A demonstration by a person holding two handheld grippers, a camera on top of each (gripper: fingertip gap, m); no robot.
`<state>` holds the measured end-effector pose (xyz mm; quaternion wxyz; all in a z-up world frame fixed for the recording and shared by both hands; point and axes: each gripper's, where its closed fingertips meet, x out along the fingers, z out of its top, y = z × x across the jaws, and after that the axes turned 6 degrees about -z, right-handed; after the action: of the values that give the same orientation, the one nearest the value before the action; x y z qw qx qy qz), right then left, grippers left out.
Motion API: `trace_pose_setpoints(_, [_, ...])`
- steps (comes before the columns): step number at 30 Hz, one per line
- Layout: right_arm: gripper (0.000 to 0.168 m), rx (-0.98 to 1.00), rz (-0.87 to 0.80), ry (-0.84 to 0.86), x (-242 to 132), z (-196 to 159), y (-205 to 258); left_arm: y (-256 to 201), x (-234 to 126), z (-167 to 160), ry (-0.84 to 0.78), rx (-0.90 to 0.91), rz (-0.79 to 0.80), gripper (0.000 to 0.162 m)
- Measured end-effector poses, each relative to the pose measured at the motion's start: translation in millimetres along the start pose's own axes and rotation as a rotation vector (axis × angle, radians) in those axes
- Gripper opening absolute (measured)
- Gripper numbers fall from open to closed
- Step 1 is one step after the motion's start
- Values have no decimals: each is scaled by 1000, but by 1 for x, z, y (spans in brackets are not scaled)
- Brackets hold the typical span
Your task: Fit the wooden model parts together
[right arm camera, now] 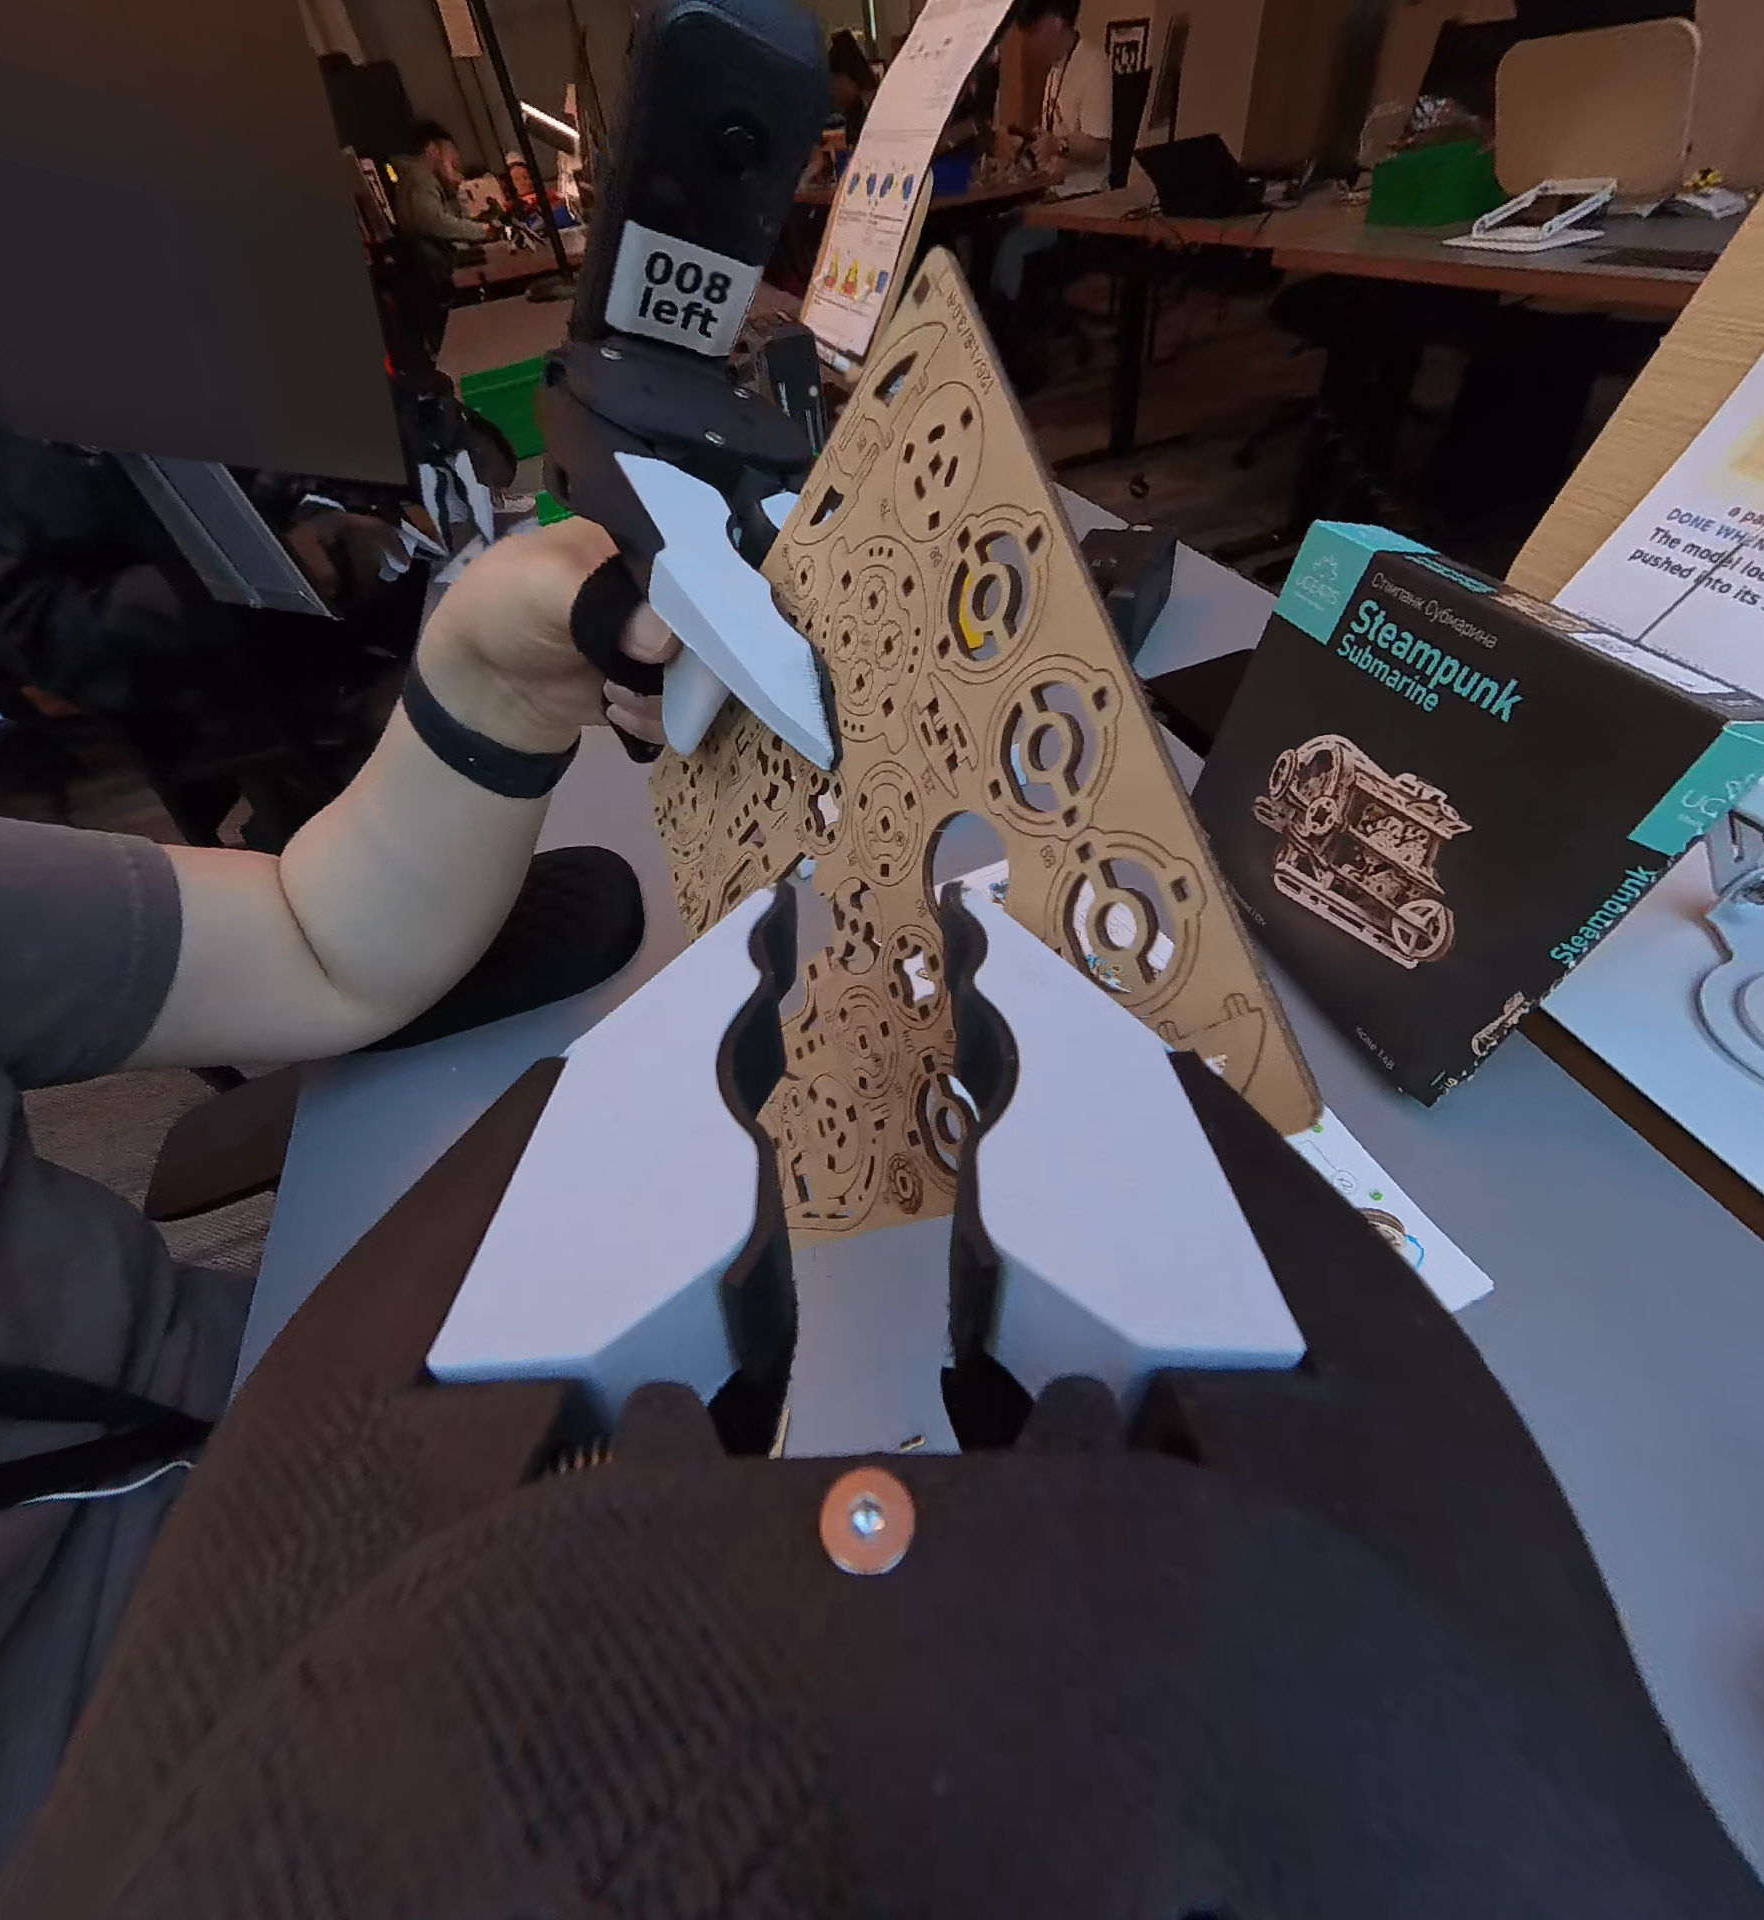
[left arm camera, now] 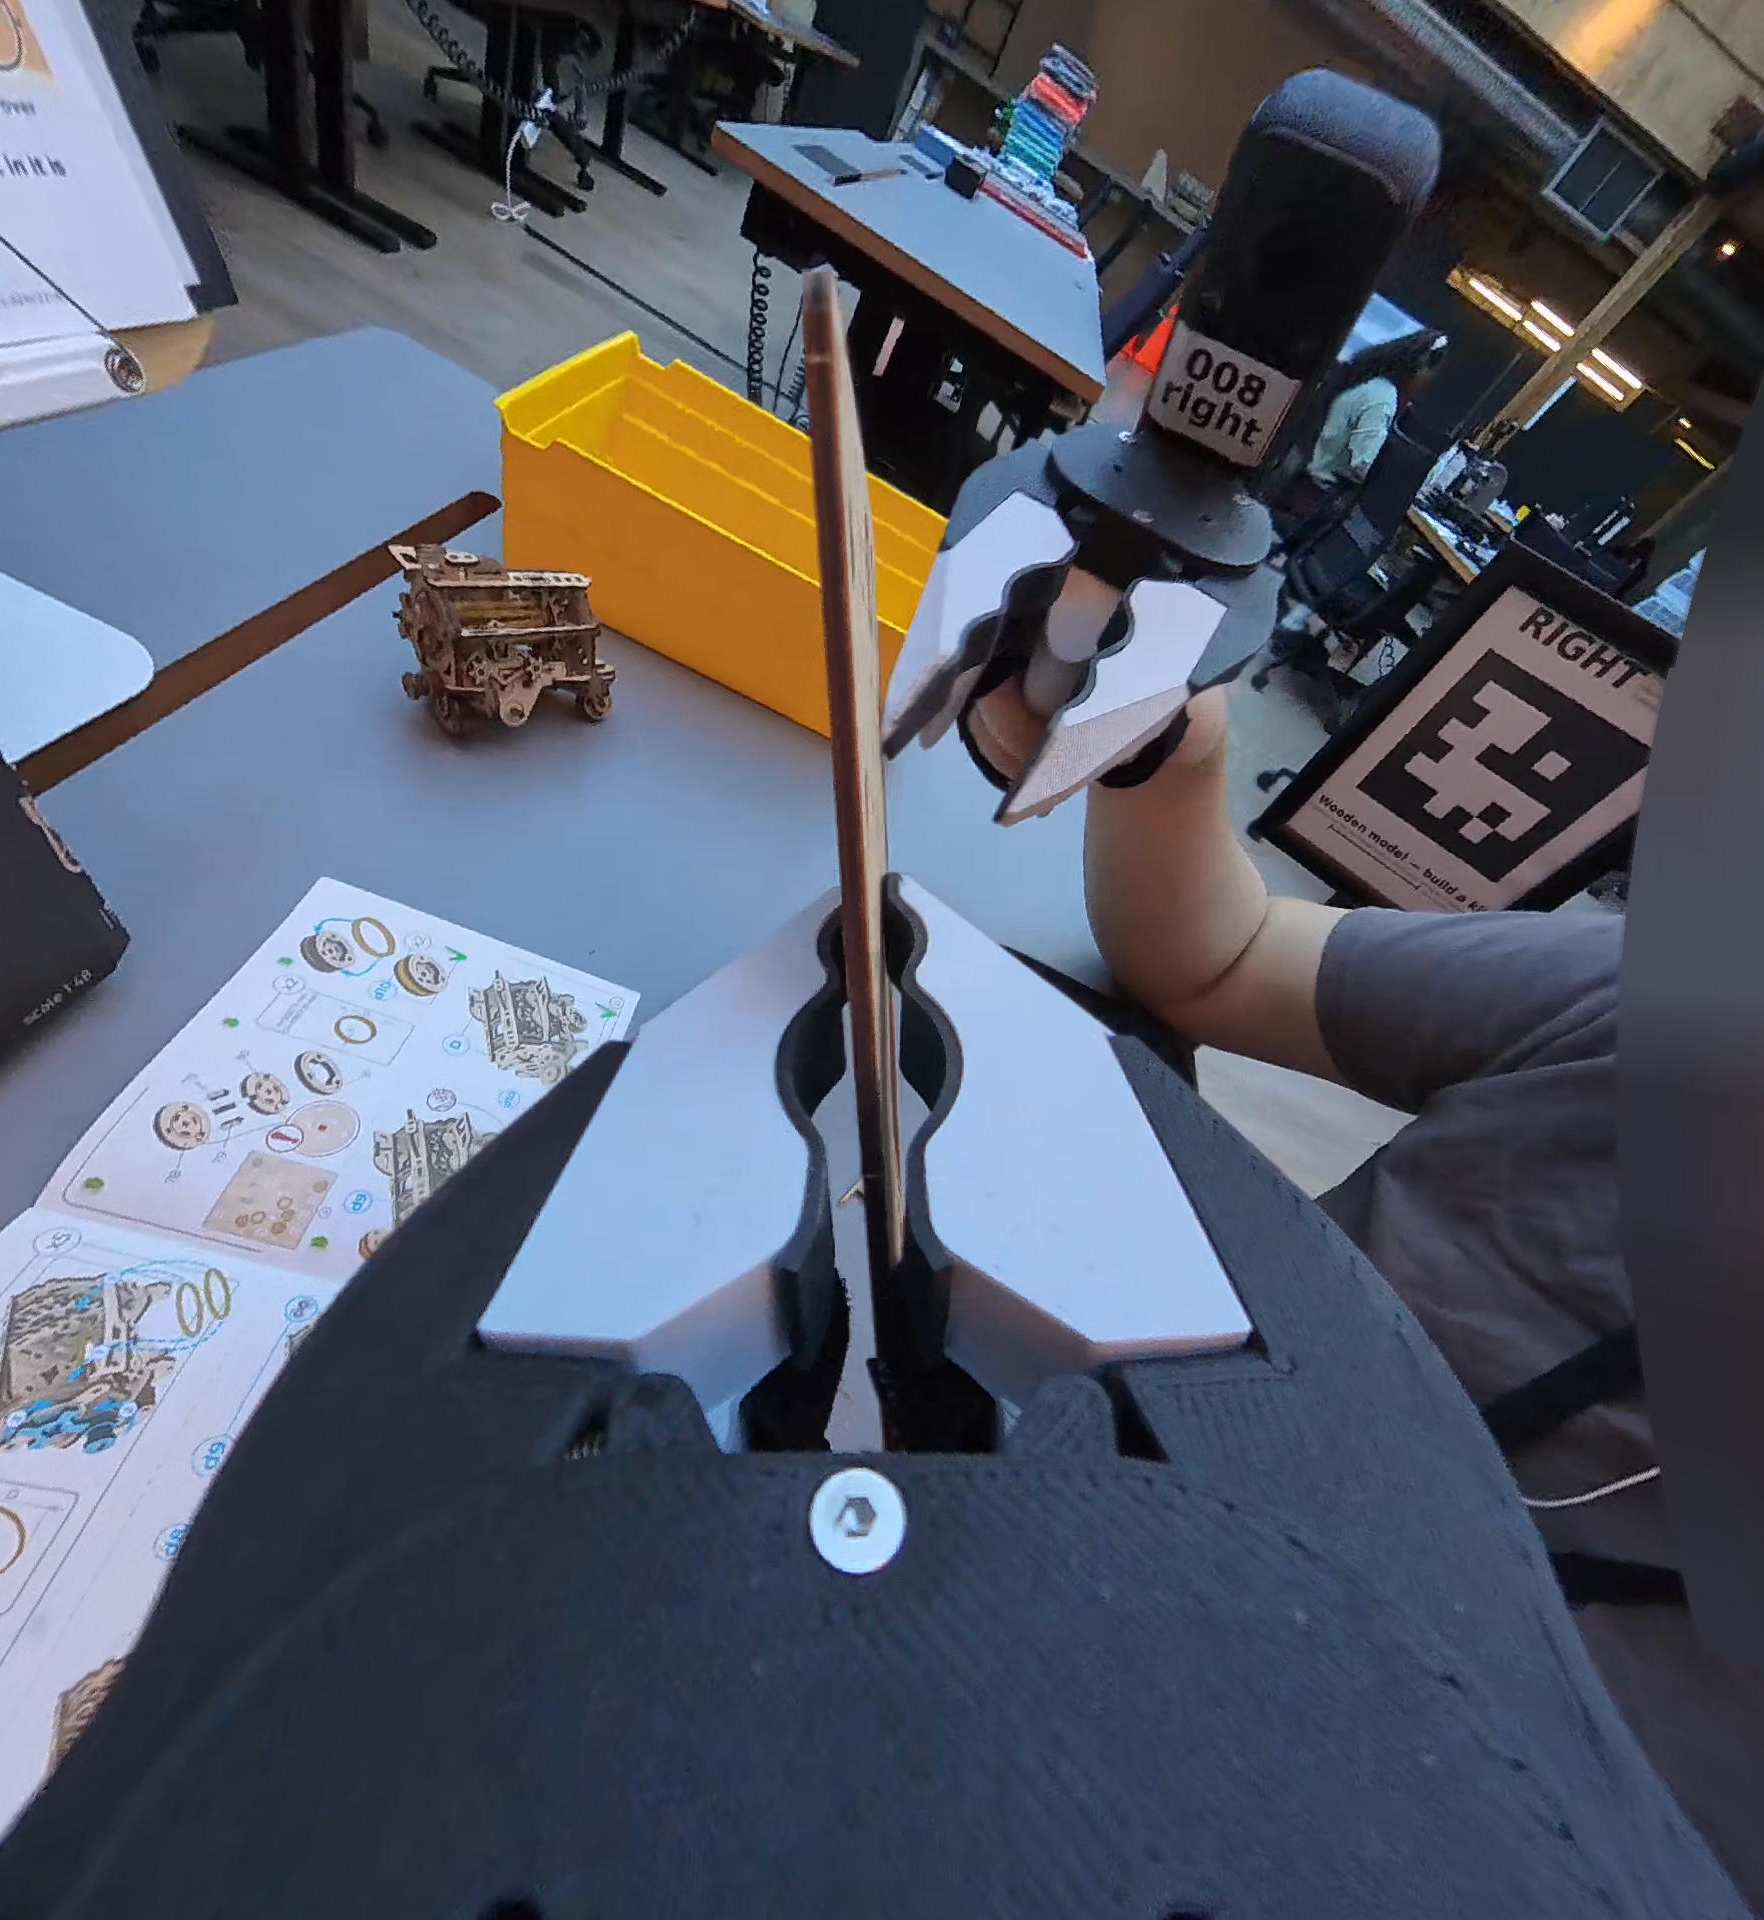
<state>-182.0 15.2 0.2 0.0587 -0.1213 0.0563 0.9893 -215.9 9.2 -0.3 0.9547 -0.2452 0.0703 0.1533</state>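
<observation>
My left gripper (left arm camera: 867, 920) is shut on a thin wooden parts sheet (left arm camera: 847, 623), held upright and seen edge-on. In the right wrist view the sheet (right arm camera: 971, 727) shows its laser-cut face with several round parts and some empty holes, and the left gripper (right arm camera: 824, 743) clamps its left edge. My right gripper (right arm camera: 867, 899) is open and empty, its fingers pointing at the lower part of the sheet. In the left wrist view the right gripper (left arm camera: 951, 774) has one tip close to the sheet's right face. A partly built wooden model (left arm camera: 499, 634) stands on the table.
A yellow bin (left arm camera: 691, 520) sits behind the model on the grey table (left arm camera: 286, 790). An instruction sheet (left arm camera: 338, 1091) lies front left. The black kit box (right arm camera: 1460, 810) stands right of the parts sheet. A framed marker sign (left arm camera: 1480, 758) stands at the right. People sit at far desks. The grippers' ends are close to 5 cm from one another. My right gripper's tips are some 30 cm from the partly built wooden model (left arm camera: 499, 634).
</observation>
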Motion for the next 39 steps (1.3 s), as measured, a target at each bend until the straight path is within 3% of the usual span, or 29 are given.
trace_pose_setpoints(7, [31, -119, -170, 1, 2, 2, -12, 2, 10, 5, -33, 43, 71, 1])
trace_pose_setpoints(12, [36, -23, -132, 26, 8, -6, -14, 7, 22, 1, -40, 14, 63, 1])
trace_pose_setpoints(16, [31, 36, -83, 45, 14, -19, -20, 16, 23, -10, -48, -67, 68, 1])
trace_pose_setpoints(23, [28, 341, 143, 194, 41, -74, 13, 15, 12, -79, -99, -316, 42, 2])
trace_pose_setpoints(25, [34, 410, 197, 226, 49, -87, 29, 12, 4, -99, -125, -363, 40, 2])
trace_pose_setpoints(32, [28, 523, 187, 279, 72, -136, 54, 10, -6, -156, -103, -414, 69, 3])
trace_pose_setpoints(39, [26, 497, 93, 286, 79, -155, 56, 9, -6, -171, -119, -479, 7, 10])
